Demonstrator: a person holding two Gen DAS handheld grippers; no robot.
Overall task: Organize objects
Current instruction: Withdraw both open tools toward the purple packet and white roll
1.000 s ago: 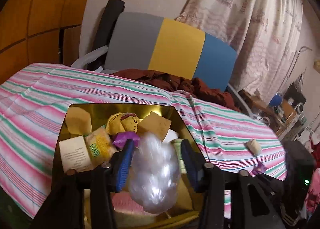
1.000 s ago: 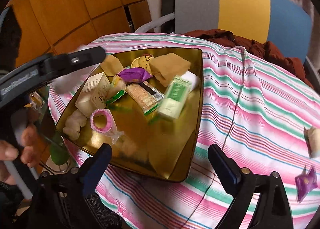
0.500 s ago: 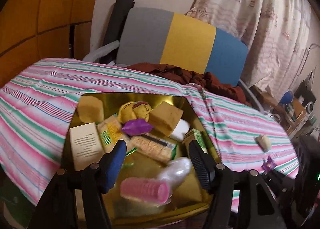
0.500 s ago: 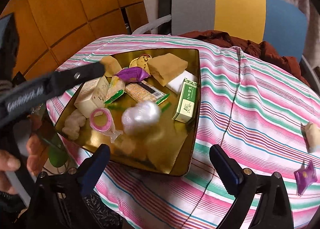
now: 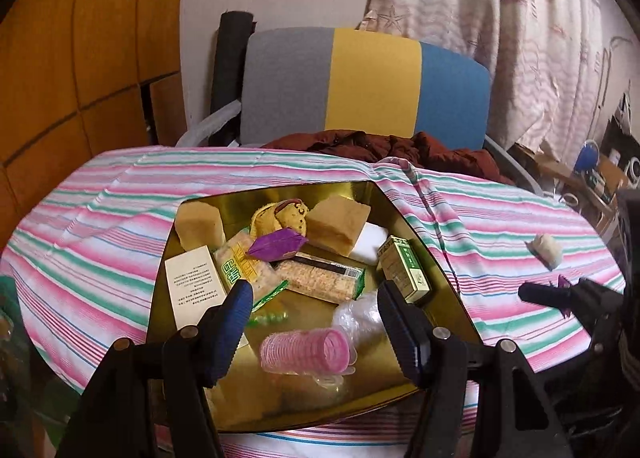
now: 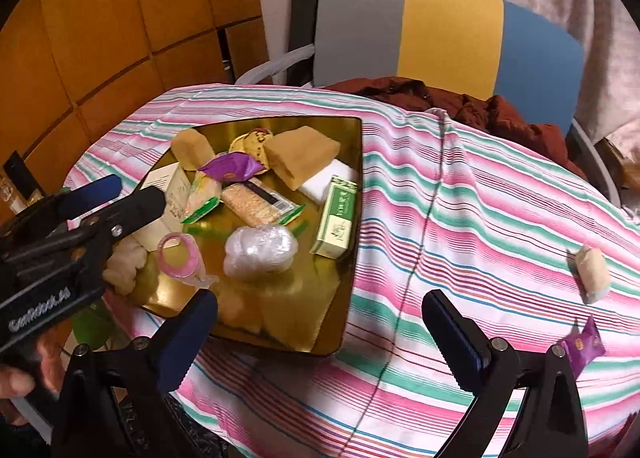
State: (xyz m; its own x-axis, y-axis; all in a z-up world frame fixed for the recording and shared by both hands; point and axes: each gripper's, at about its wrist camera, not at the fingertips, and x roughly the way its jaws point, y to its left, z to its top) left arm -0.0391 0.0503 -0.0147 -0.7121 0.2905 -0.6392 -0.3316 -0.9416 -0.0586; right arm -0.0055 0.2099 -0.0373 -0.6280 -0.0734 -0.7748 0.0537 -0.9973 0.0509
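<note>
Left claw point(image 5: 314, 302) wide, empty; clear bag point(image 6: 260, 246) ahead, partly hidden behind pink roller point(image 5: 306, 350). Right claw point(image 6: 320, 316) wide, empty; purple packet point(image 6: 582, 346) half behind its right finger.

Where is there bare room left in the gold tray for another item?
The gold tray is crowded at its far end and left side. Bare metal shows at the near right corner, bordered by the clear plastic wad, the green box and the near rim.

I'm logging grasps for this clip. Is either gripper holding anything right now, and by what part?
Nothing is held. The left gripper is open above the gold tray, and the right gripper is open over the tablecloth.
</note>
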